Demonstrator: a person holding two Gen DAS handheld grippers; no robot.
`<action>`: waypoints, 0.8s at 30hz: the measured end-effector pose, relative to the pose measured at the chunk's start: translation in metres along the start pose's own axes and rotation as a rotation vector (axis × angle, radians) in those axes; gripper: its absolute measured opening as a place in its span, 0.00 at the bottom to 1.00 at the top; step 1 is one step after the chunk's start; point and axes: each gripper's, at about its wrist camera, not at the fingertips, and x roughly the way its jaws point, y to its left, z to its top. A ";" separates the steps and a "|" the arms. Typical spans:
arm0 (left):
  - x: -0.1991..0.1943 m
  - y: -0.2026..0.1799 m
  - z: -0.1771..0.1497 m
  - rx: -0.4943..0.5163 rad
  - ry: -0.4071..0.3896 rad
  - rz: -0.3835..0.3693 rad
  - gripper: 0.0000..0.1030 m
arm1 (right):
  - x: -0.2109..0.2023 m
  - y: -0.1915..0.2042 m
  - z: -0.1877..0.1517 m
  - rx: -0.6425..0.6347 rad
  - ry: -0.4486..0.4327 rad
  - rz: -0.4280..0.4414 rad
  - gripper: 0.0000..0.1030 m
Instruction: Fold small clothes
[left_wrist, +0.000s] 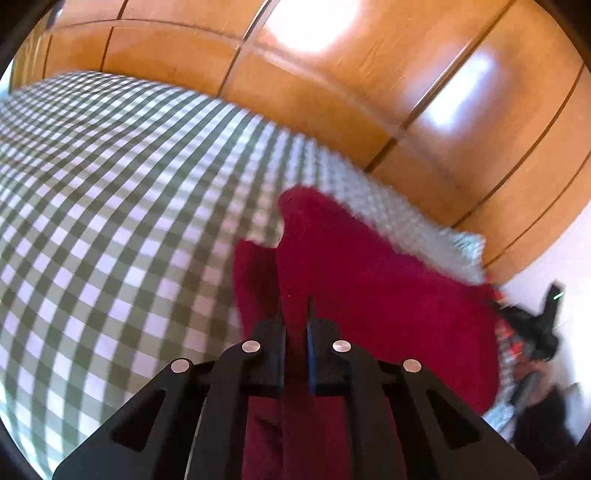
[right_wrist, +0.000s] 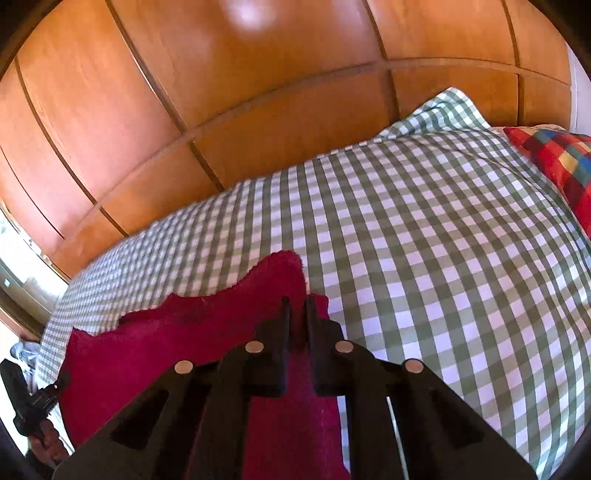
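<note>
A crimson fleecy garment (left_wrist: 369, 280) hangs stretched between both grippers above a bed with a green-and-white checked cover (left_wrist: 110, 206). My left gripper (left_wrist: 296, 314) is shut on one edge of the garment. My right gripper (right_wrist: 296, 314) is shut on the other edge; the garment (right_wrist: 177, 339) spreads to its left. The other gripper shows at the far right of the left wrist view (left_wrist: 535, 325) and at the far left of the right wrist view (right_wrist: 33, 402). The left view is blurred by motion.
A wooden panelled wardrobe (right_wrist: 221, 110) stands behind the bed. A red multicoloured checked cushion (right_wrist: 561, 162) lies at the bed's right end. The checked cover (right_wrist: 443, 240) fills the space in front of both grippers.
</note>
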 end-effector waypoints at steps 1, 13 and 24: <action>0.012 0.001 -0.001 0.007 0.040 0.036 0.07 | 0.010 0.004 -0.003 -0.015 0.022 -0.020 0.07; -0.029 -0.036 0.008 0.053 -0.148 0.202 0.32 | -0.022 0.011 -0.016 -0.063 -0.039 0.001 0.49; 0.034 -0.044 -0.023 0.160 0.002 0.252 0.32 | -0.043 0.033 -0.085 -0.297 0.144 0.129 0.47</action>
